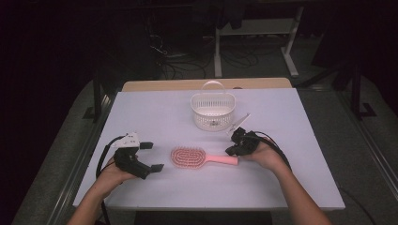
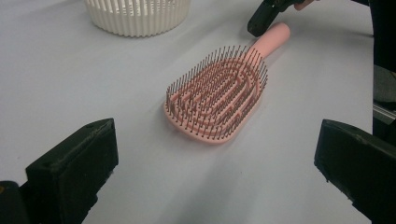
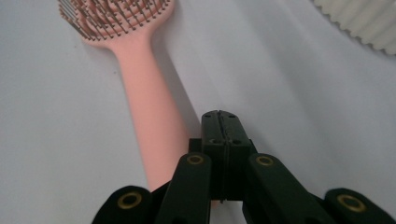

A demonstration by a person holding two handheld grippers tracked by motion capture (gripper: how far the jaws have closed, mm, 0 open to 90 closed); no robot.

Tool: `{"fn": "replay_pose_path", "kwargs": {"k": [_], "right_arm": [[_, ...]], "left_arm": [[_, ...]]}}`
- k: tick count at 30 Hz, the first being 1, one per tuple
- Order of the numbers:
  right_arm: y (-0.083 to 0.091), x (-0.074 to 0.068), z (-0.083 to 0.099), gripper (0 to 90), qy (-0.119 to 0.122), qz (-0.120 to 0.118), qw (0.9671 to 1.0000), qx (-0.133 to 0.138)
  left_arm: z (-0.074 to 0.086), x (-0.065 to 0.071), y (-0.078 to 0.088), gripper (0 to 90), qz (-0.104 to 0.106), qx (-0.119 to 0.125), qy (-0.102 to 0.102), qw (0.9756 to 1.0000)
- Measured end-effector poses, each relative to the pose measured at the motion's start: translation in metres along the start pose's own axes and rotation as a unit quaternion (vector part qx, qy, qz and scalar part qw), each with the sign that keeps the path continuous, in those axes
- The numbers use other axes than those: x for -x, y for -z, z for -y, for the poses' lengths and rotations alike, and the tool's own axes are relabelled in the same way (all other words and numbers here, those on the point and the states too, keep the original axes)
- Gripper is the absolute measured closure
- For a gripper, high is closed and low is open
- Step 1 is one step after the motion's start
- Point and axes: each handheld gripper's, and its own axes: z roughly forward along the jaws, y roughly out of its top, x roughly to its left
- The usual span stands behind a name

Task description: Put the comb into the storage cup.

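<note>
Worktop: flat white rectangular surface, fills centre of high view; dark room w/ cables and desk legs at top of frame.
Brush: pink plastic paddle hairbrush w/ dark bristles facing up, lying flat at centre of high view, slightly below middle; head points to frame left, handle to frame right. In left gripper view it lies at centre, handle running to upper right. In right gripper view, head at top left, handle runs down to bottom centre.
Basket: white slotted plastic oval basket w/ arched handle, upright, above the brush in high view, near but apart from it.
Left hand-held gripper: black, lower left of high view, jaws spread wide, nothing between them; tips point toward brush head, apart from it.
Right hand-held gripper: black, right of centre in high view, jaws pressed together w/ nothing between them; tip sits just beside the handle end; cannot tell if it touches.
Hands: person's forearms enter from bottom edge, one per gripper.
</note>
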Motion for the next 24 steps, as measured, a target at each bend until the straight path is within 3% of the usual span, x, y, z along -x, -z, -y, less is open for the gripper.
{"fn": "replay_pose_path", "kwargs": {"k": [24], "right_arm": [[0.001, -0.022, 0.01, 88.8, 0.018, -0.022, 0.9996, -0.008]], "left_arm": [[0.0, 0.0, 0.0, 0.0, 0.003, 0.001, 0.001, 1.0]]}}
